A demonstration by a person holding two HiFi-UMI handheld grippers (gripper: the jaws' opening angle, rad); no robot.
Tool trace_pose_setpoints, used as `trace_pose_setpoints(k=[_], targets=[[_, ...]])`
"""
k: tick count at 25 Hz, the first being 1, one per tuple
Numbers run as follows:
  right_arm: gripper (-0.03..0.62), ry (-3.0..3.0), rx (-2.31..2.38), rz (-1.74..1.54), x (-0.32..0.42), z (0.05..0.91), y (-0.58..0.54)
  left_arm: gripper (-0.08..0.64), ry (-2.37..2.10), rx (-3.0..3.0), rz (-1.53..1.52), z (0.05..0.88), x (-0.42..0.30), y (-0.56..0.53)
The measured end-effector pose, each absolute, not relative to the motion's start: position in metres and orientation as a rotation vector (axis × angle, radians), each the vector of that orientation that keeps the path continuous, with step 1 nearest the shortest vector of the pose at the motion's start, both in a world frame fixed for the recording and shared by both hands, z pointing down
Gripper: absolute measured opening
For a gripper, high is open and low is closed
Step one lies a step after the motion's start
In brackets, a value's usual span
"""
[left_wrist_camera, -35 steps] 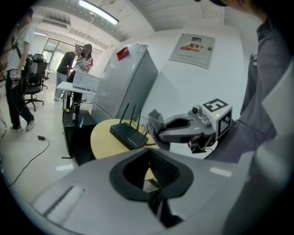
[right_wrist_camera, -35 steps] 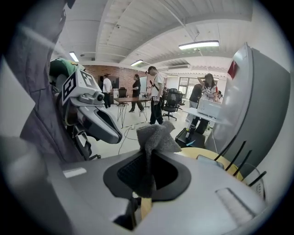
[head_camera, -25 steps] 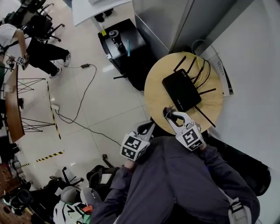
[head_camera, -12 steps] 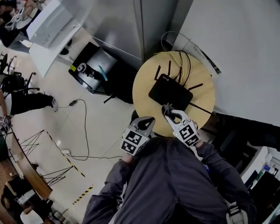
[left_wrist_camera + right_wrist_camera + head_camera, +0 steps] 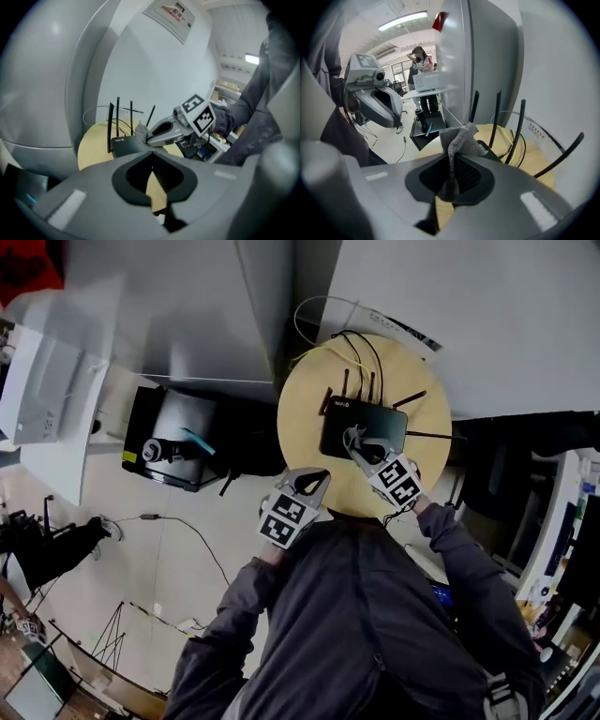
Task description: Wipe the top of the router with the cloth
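Grippers: right gripper (image 5: 356, 443) clamped shut on grey cloth (image 5: 461, 137), poised over near edge of router. Left gripper (image 5: 316, 478) closed, nothing between jaws, tips just over table's near-left edge, apart from router.
Round wooden table (image 5: 302, 418), far edge set against white wall.
Black router (image 5: 373, 426), flat near table's centre, antennas (image 5: 345, 382) raised along its far side.
Cloth bunched at right jaw tips, apparently touching router top; contact not certain from above.
Yellow and black cables (image 5: 361, 351) looped by table's far edge.
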State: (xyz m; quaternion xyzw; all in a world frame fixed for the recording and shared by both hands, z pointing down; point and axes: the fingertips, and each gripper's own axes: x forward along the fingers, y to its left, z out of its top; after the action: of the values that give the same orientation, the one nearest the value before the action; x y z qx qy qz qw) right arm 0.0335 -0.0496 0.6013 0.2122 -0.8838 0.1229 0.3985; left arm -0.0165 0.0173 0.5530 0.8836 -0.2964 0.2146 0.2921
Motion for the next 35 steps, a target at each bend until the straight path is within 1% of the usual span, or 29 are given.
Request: trace_pose_setpoints(k=[7, 13, 21, 27, 35], targets=[[0.028, -2.07, 0.544, 0.343, 0.023, 0.653, -0.087, 0.0, -0.678, 2.388, 0.601, 0.565, -0.023, 0.003], [0.028, -1.937, 0.502, 0.199, 0.008, 0.683, -0.14, 0.0, -0.609, 2.345, 0.63, 0.561, -0.028, 0.015], [0.028, -1.855, 0.531, 0.092, -0.004, 0.696, -0.171, 0.0, -0.627, 2.328, 0.61, 0.562, -0.042, 0.015], [0.028, -1.873, 0.465, 0.181, -0.004, 0.697, -0.153, 0.0, -0.638, 2.32, 0.59, 0.562, -0.048, 0.016], [0.028, -1.883, 0.352, 0.226, -0.018, 0.699, -0.094, 0.0, -0.624, 2.34, 0.575, 0.563, -0.042, 0.011]])
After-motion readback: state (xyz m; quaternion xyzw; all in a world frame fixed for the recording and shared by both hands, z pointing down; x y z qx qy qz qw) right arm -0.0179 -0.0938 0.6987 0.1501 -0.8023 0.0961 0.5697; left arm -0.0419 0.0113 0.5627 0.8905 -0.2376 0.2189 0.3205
